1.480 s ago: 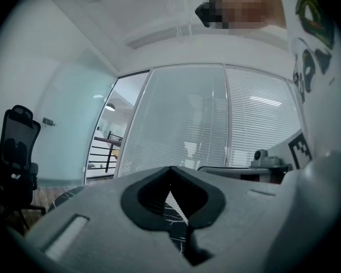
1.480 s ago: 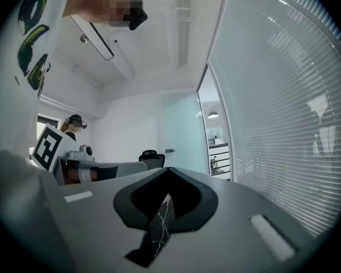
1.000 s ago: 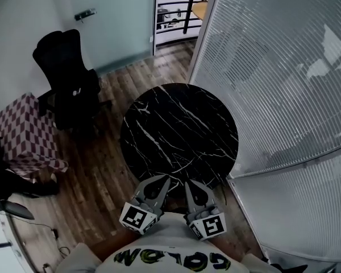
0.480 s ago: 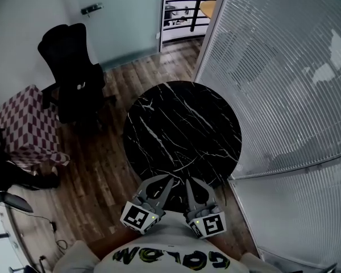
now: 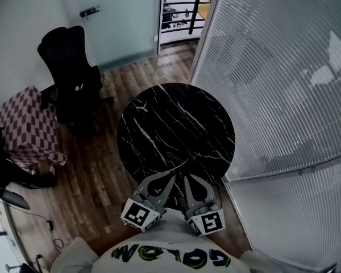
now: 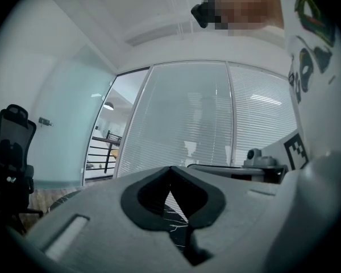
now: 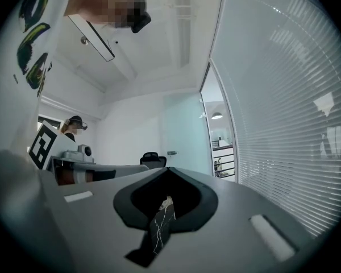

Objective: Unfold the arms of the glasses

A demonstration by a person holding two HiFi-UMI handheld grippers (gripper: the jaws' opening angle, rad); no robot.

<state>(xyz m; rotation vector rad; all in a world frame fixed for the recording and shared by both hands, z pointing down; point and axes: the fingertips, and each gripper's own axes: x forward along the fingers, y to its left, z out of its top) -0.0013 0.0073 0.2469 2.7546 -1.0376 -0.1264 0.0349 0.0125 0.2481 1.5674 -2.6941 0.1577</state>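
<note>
Glasses unseen; left gripper (image 5: pixel 169 180) and right gripper (image 5: pixel 188 179), jaws closed on nothing, have edged over the table (image 5: pixel 176 124)'s near edge

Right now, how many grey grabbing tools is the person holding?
2. The left tool and the right tool are side by side at the near edge of the black marble table, both shut and empty. None seems hidden.

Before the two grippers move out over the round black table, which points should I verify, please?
1. Glasses in view: not ok, none seen on the black marble table.
2. Left gripper empty: ok, jaws together, nothing between.
3. Right gripper empty: ok, jaws together, nothing between.
4. Jaws ready to grasp: not ok, both shut.
5. Office chair away from table: ok, stands apart.
</note>
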